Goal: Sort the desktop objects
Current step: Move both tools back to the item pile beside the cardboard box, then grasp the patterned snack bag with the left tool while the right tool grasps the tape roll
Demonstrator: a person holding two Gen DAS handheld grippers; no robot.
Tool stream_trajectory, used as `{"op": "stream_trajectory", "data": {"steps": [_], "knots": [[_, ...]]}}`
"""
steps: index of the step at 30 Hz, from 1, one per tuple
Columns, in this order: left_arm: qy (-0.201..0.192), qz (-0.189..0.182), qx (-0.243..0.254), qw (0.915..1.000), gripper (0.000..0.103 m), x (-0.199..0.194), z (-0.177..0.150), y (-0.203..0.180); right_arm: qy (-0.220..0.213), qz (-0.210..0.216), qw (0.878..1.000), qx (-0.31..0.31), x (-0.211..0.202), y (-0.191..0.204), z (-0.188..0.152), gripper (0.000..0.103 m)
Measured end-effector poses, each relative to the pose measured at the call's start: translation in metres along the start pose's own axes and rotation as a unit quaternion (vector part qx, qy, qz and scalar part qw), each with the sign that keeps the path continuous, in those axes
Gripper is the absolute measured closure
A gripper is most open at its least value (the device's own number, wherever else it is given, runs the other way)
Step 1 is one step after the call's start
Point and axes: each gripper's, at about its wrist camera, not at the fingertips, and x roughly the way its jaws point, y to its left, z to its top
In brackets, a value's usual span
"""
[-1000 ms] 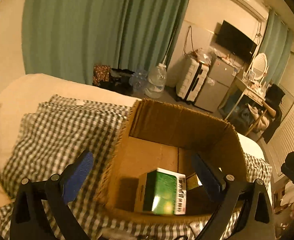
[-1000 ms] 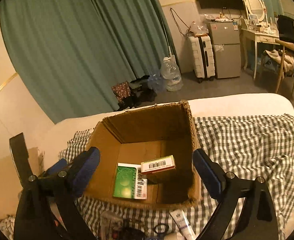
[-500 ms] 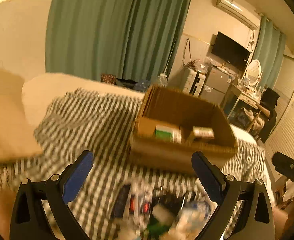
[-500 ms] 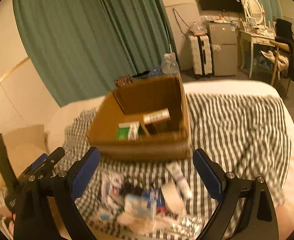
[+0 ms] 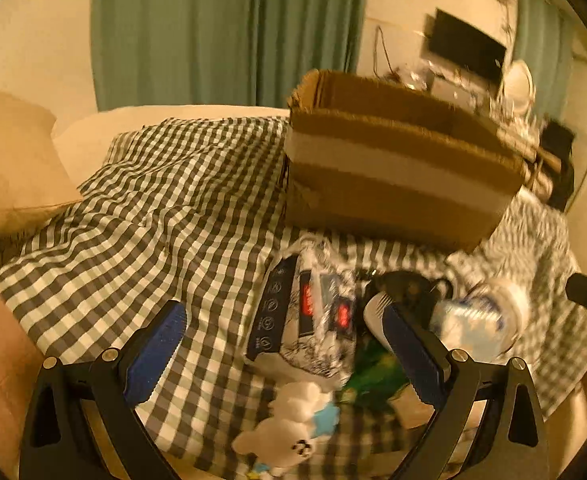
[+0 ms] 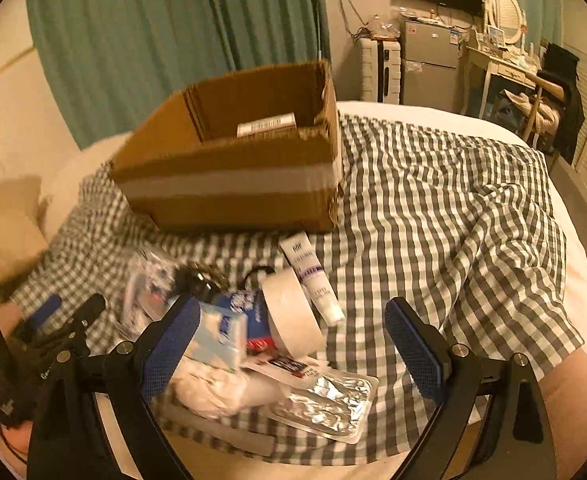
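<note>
You are early in the sort: the cardboard box (image 6: 229,184) on the bed's checked blanket (image 6: 433,208) shows only one barcoded carton (image 6: 266,124). A pile waits in front of it, near you: tape roll (image 6: 291,312), white tube (image 6: 311,276), foil blister pack (image 6: 325,404), tissue packet (image 6: 221,332). Your left gripper (image 5: 285,352) and right gripper (image 6: 293,344) both hover there, jaws wide and empty

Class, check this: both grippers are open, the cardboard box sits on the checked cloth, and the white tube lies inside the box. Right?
Not quite. The white tube lies on the checked cloth in front of the cardboard box, not inside it, as the right wrist view shows. The rest holds.
</note>
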Motion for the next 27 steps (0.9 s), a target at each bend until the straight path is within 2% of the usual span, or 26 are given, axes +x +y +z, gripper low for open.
{"op": "stream_trajectory", "data": {"steps": [7, 11, 14, 17, 19, 21, 22, 27], "knots": [[0.041, -0.011, 0.046, 0.998, 0.002, 0.034, -0.017, -0.005, 0.028, -0.012, 0.999, -0.014, 0.032, 0.002, -0.003, 0.01], [0.052, -0.009, 0.064, 0.9966, 0.002, 0.049, -0.022, -0.009, 0.043, -0.017, 0.999, -0.025, 0.049, 0.006, -0.005, 0.011], [0.053, -0.011, 0.069, 0.9961, 0.002, 0.056, -0.02, -0.009, 0.054, -0.02, 0.998, -0.031, 0.061, 0.008, -0.007, 0.017], [0.064, -0.014, 0.067, 0.9955, 0.002, 0.064, -0.018, -0.008, 0.052, -0.013, 0.998, -0.019, 0.063, 0.005, -0.006, 0.017], [0.075, -0.019, 0.059, 0.9953, 0.007, 0.07, -0.019, -0.005, 0.048, -0.014, 0.999, -0.012, 0.064, 0.003, -0.005, 0.017], [0.083, -0.026, 0.049, 0.995, 0.02, 0.075, -0.022, -0.003, 0.049, -0.012, 0.999, -0.011, 0.066, 0.003, -0.005, 0.017], [0.087, -0.029, 0.045, 0.9947, 0.023, 0.077, -0.023, -0.001, 0.049, -0.009, 0.999, -0.011, 0.066, 0.003, -0.005, 0.018], [0.087, -0.038, 0.043, 0.9946, 0.045, 0.075, -0.024, -0.001, 0.055, 0.017, 0.998, -0.011, 0.064, 0.006, -0.004, 0.042]]}}
